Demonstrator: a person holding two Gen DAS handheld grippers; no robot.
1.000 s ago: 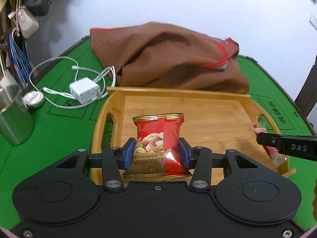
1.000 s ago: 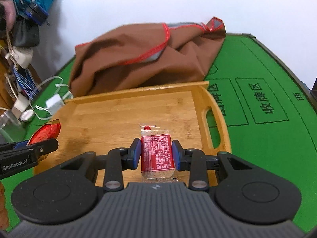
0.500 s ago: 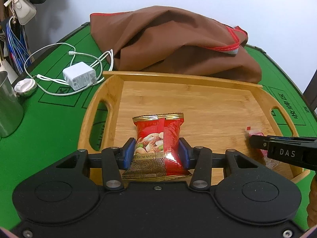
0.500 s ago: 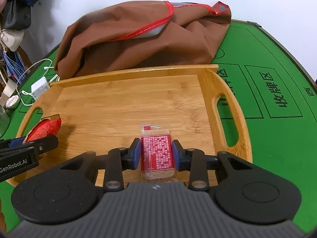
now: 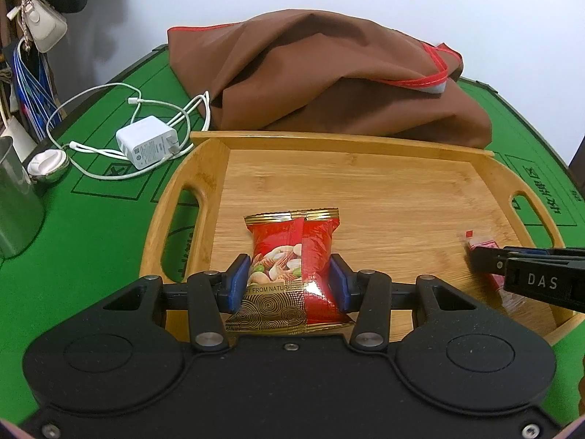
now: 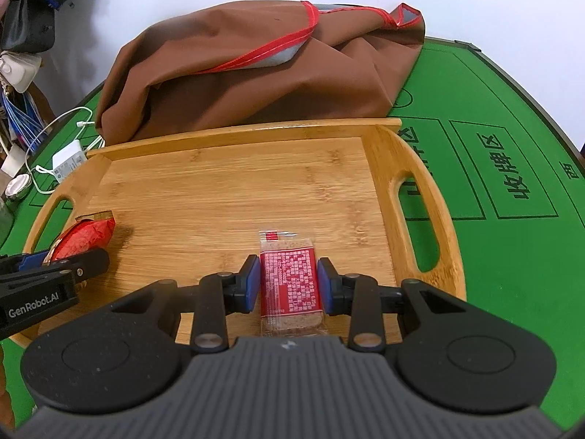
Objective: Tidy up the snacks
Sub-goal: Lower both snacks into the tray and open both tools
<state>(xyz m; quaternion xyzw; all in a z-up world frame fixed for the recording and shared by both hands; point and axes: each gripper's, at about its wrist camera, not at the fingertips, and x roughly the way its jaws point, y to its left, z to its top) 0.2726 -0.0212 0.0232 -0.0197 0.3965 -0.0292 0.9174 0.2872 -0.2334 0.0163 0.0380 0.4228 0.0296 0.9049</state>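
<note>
My left gripper (image 5: 289, 281) clamps the red-and-gold foil nut packet (image 5: 292, 270); my right gripper (image 6: 289, 282) clamps the small clear-wrapped red-labelled cracker bar (image 6: 290, 285), wooden bamboo tray (image 6: 234, 183) beyond both fingertips.

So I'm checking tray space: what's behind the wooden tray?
A crumpled brown bag with red trim lies behind the wooden tray, against its far rim. Whatever is inside or beyond the bag is covered.

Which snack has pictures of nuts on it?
The red and gold packet in the left gripper shows nuts. The other snack, the small clear-wrapped bar in the right gripper, has only a red label with tiny writing.
</note>
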